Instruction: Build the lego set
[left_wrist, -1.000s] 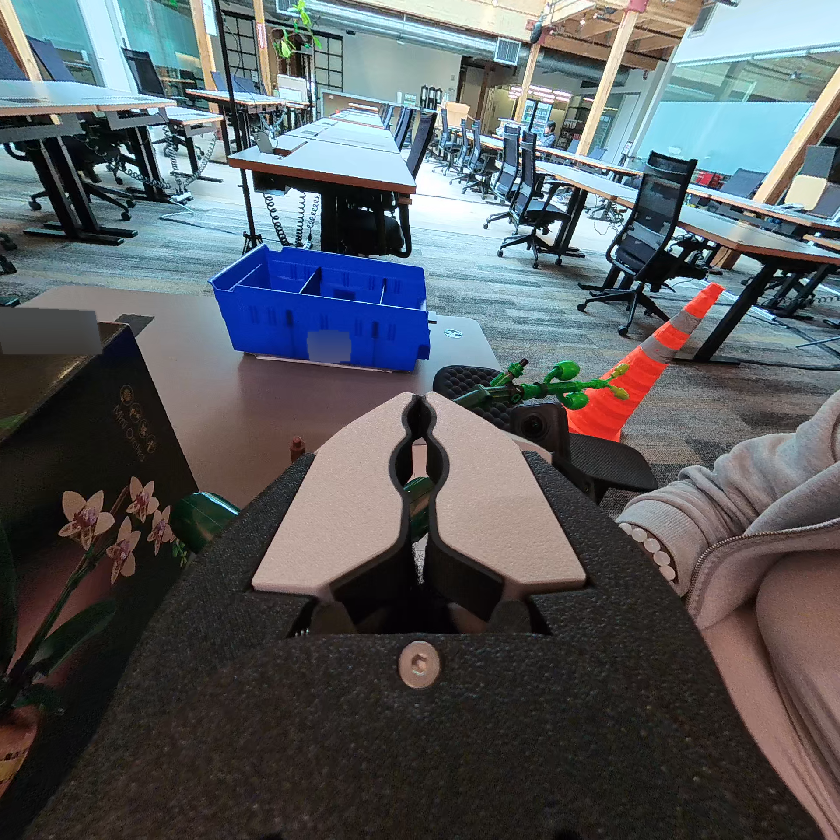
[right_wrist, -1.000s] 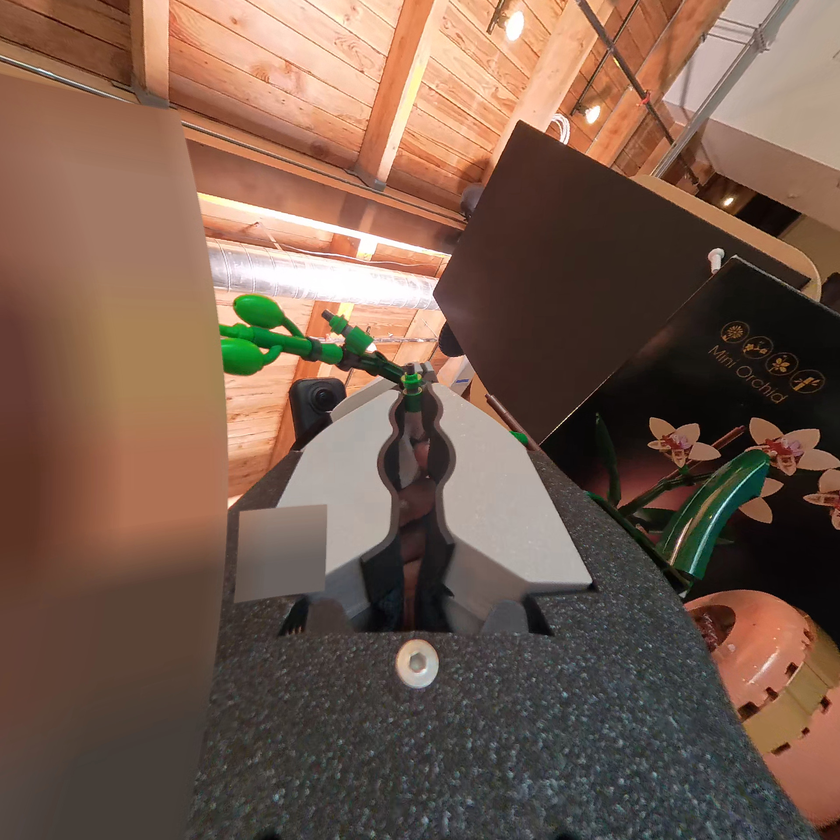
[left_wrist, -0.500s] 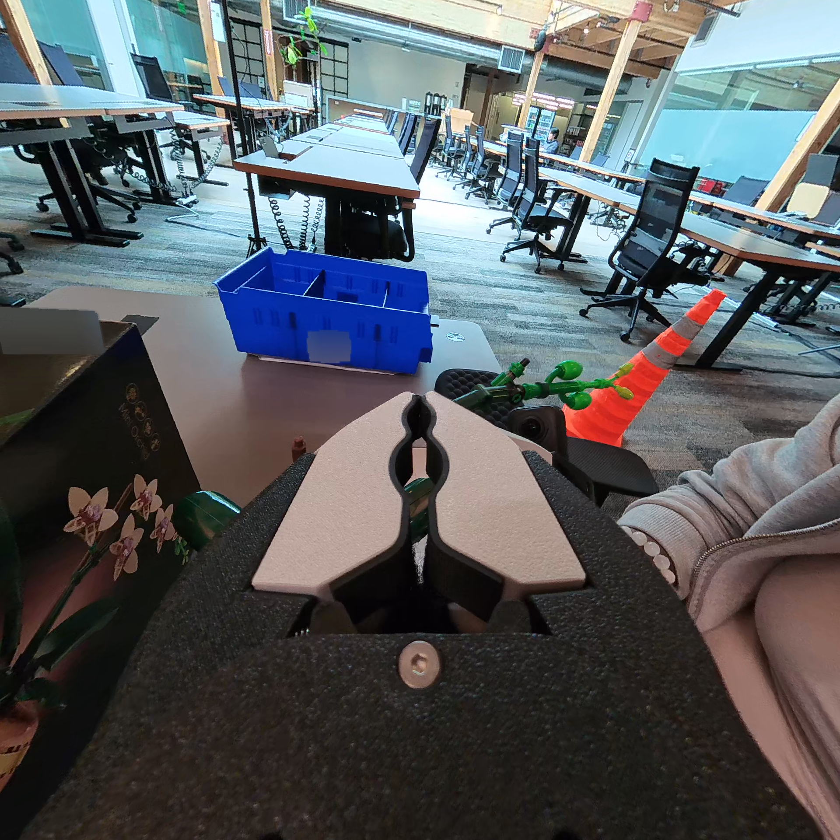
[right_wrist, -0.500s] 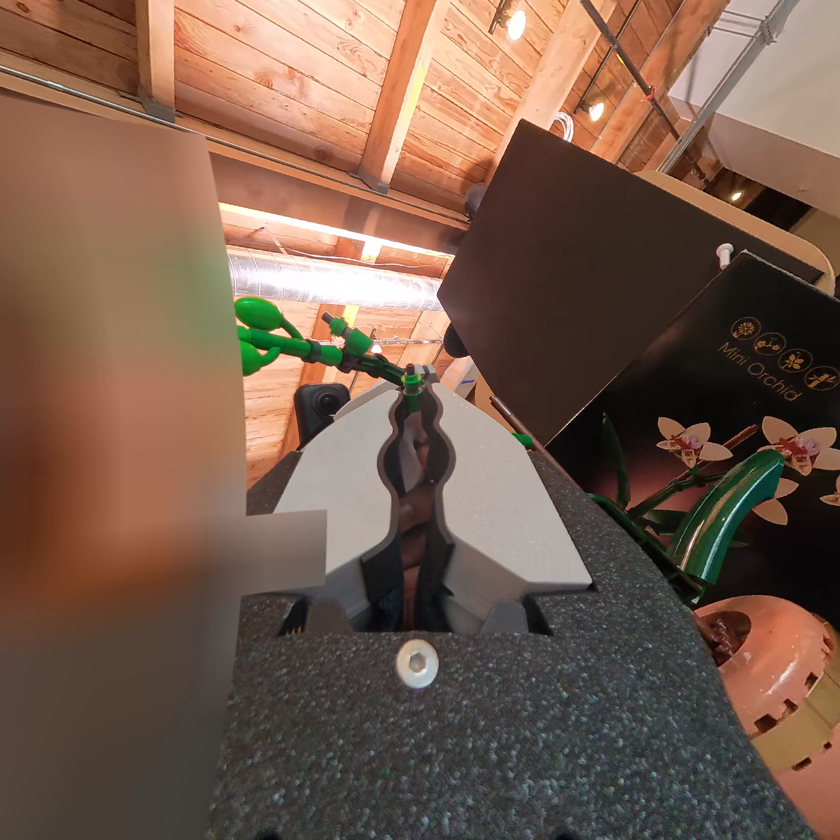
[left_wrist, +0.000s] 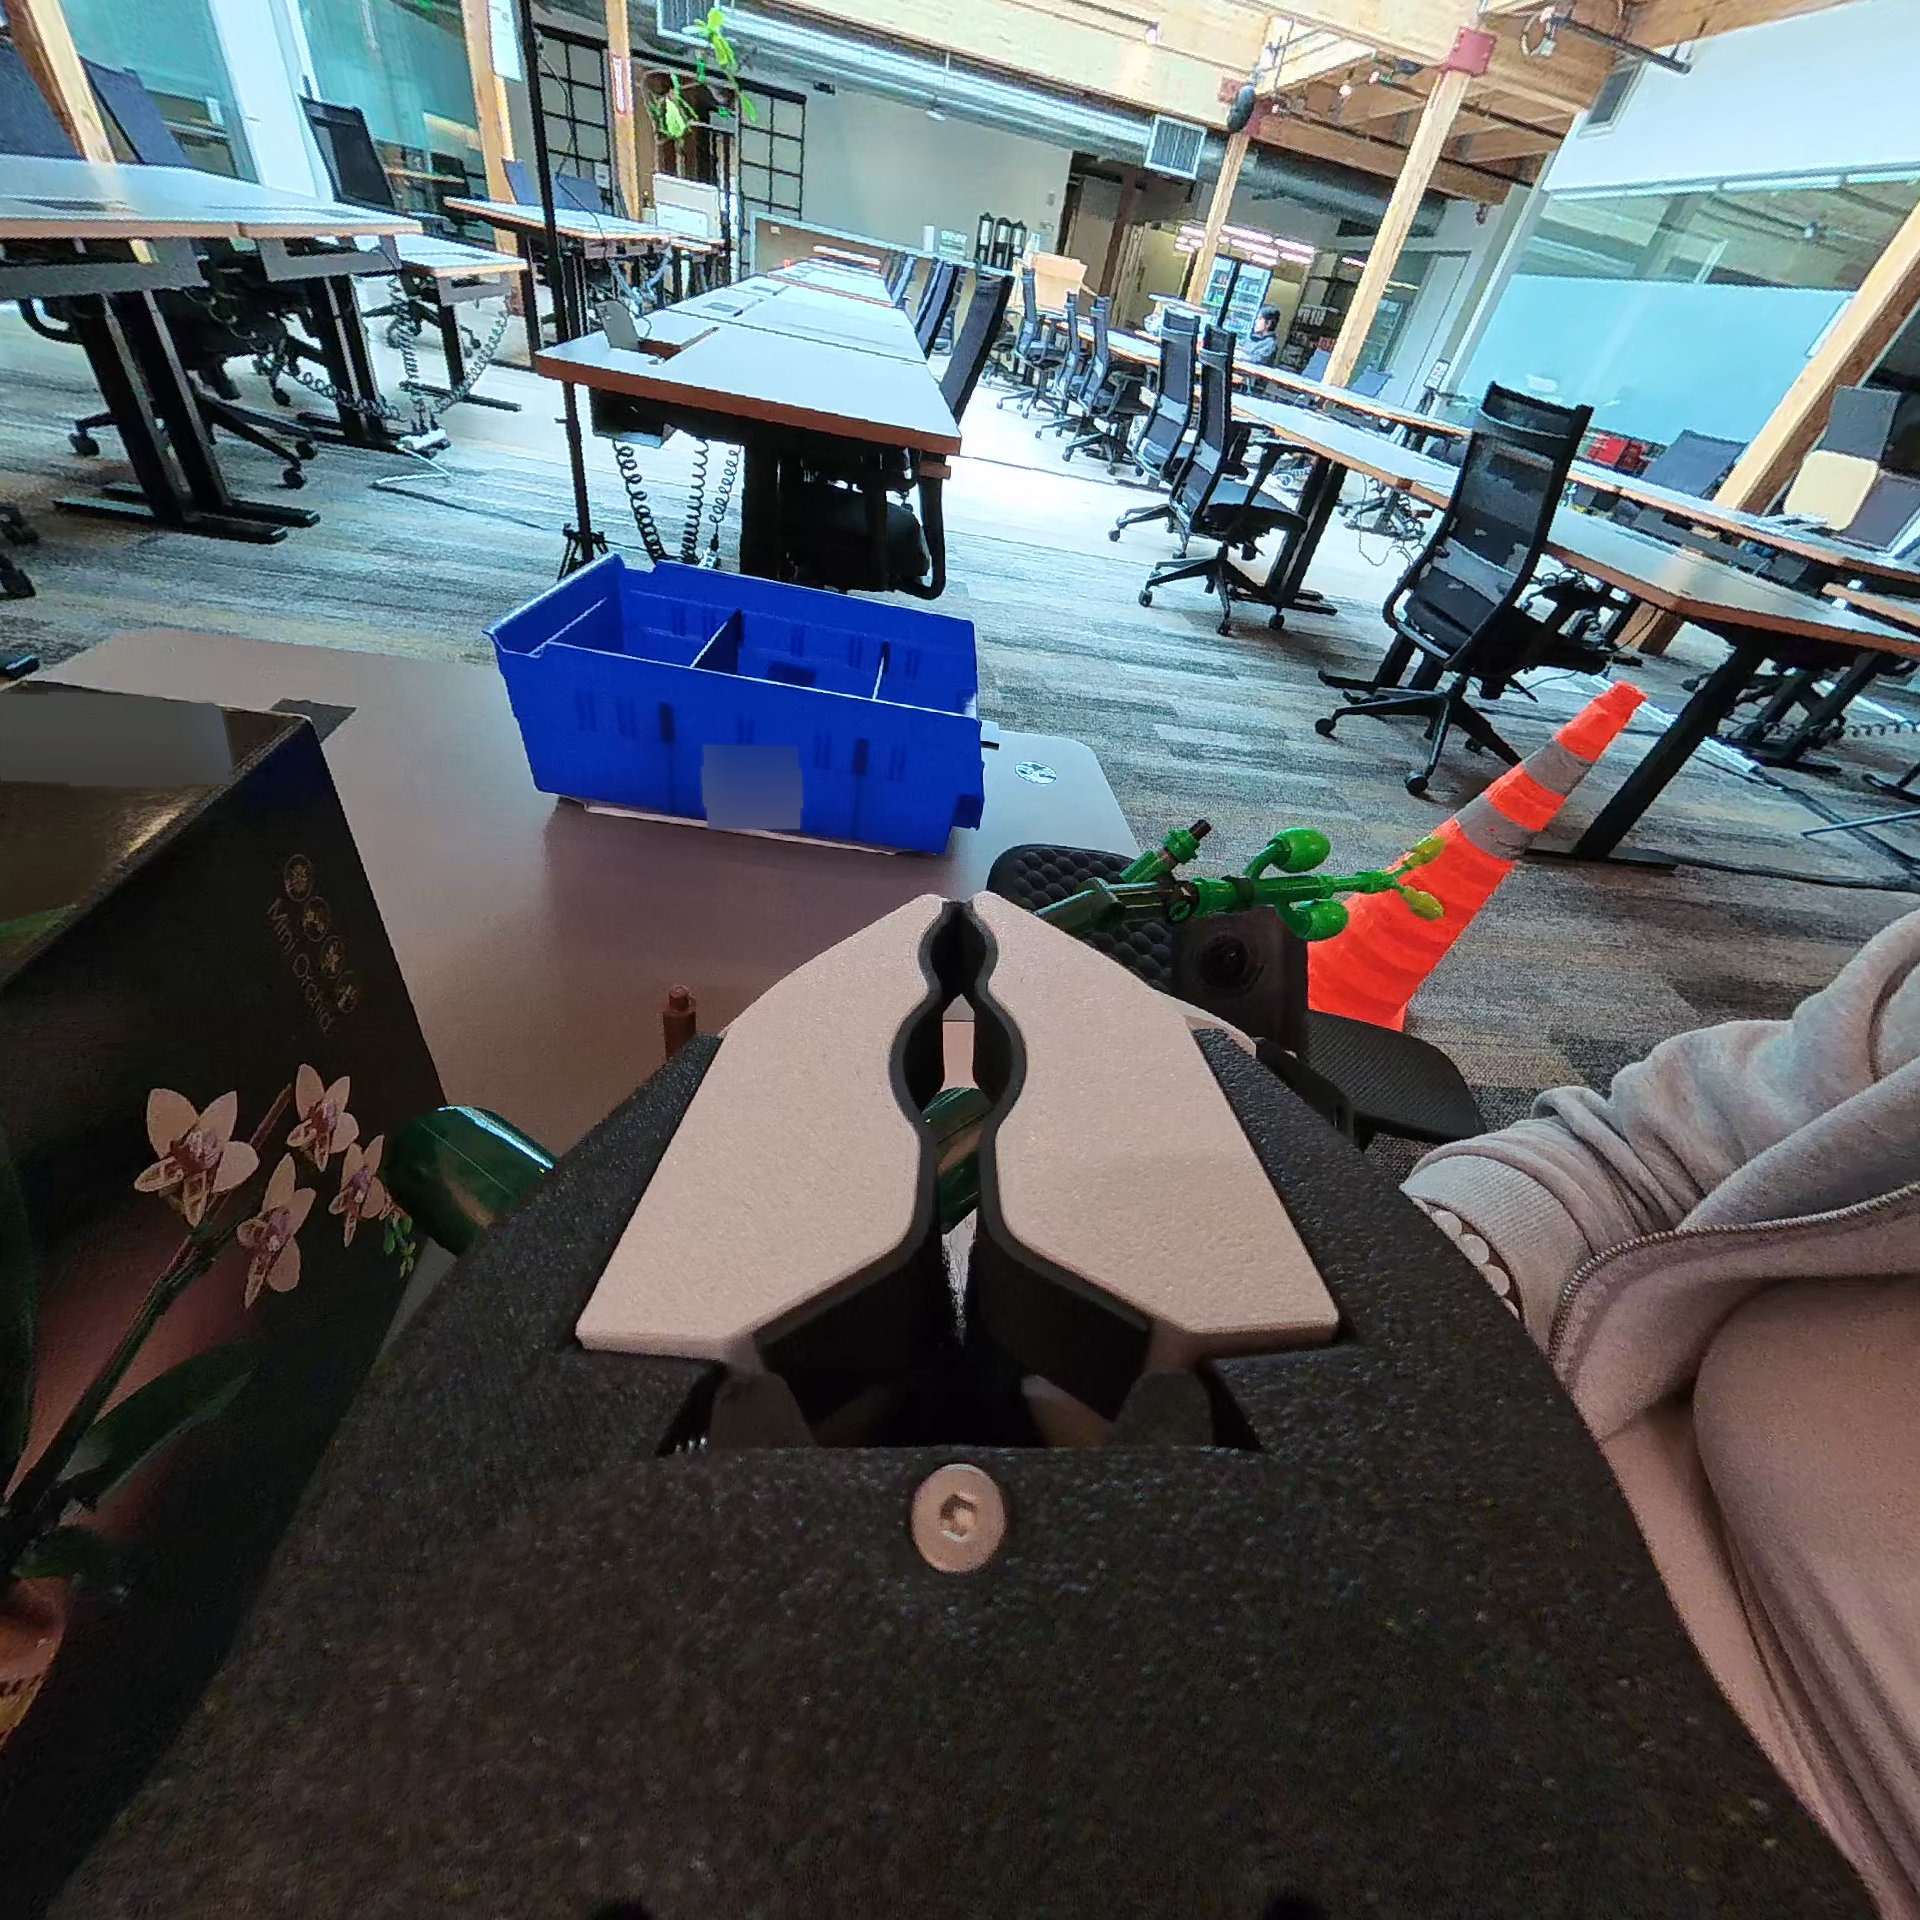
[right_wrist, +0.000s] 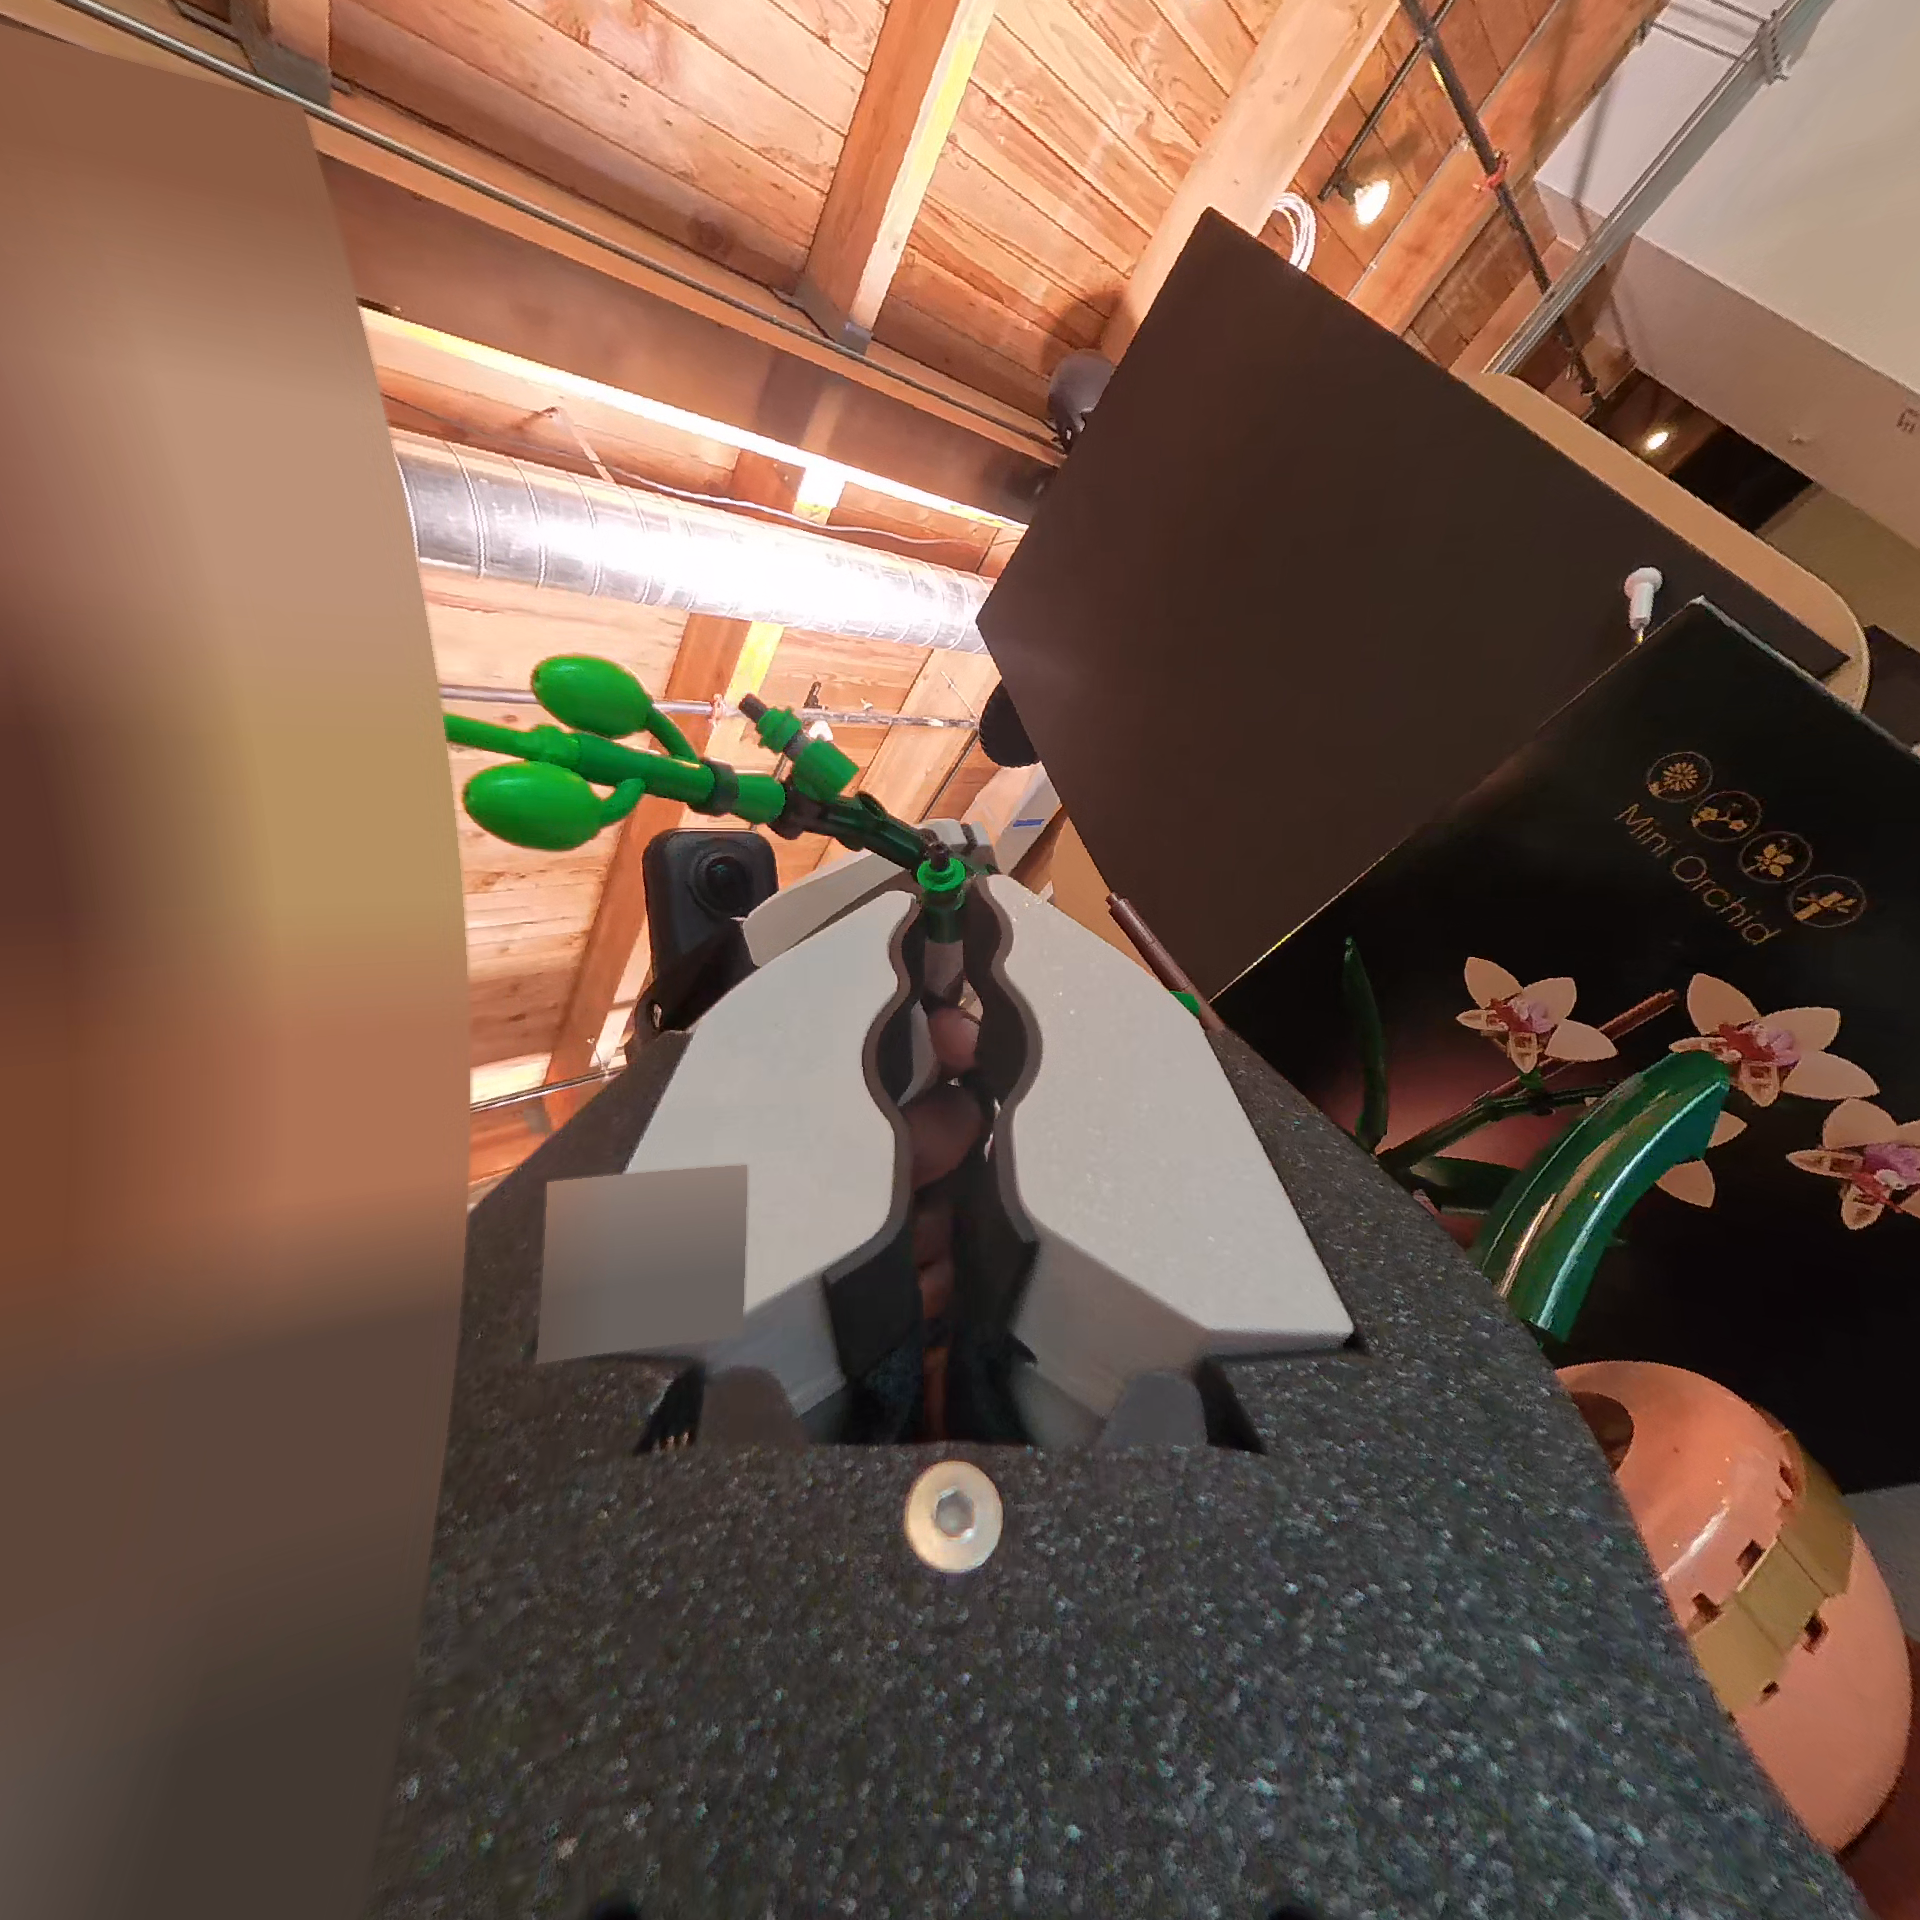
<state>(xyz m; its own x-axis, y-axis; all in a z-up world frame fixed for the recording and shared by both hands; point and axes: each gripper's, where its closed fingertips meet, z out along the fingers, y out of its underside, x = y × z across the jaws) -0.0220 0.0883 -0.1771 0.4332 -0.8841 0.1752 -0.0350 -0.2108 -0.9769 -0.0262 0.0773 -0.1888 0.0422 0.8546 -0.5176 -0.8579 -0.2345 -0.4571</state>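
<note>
We see the green stem (right_wrist: 665, 774) raised above the counter (left_wrist: 582, 914), its lower end pinched in the right gripper (right_wrist: 943, 891) jaws. The left gripper (left_wrist: 958, 920) jaws close on a dark green leaf (left_wrist: 951, 1148). The set's box (left_wrist: 187, 1039) stands left, the blue bin (left_wrist: 748, 738) farther back.

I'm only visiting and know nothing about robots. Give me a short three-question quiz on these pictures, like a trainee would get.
1. True or false: the right gripper is shut on the end of the green stem.
2. What stands on the table beyond the left gripper? A) a red bucket B) a blue bin C) a white tray
3. Fill in: the orange object on the carpet is a traffic ____.

Key: 1 true; 2 B; 3 cone.
</note>
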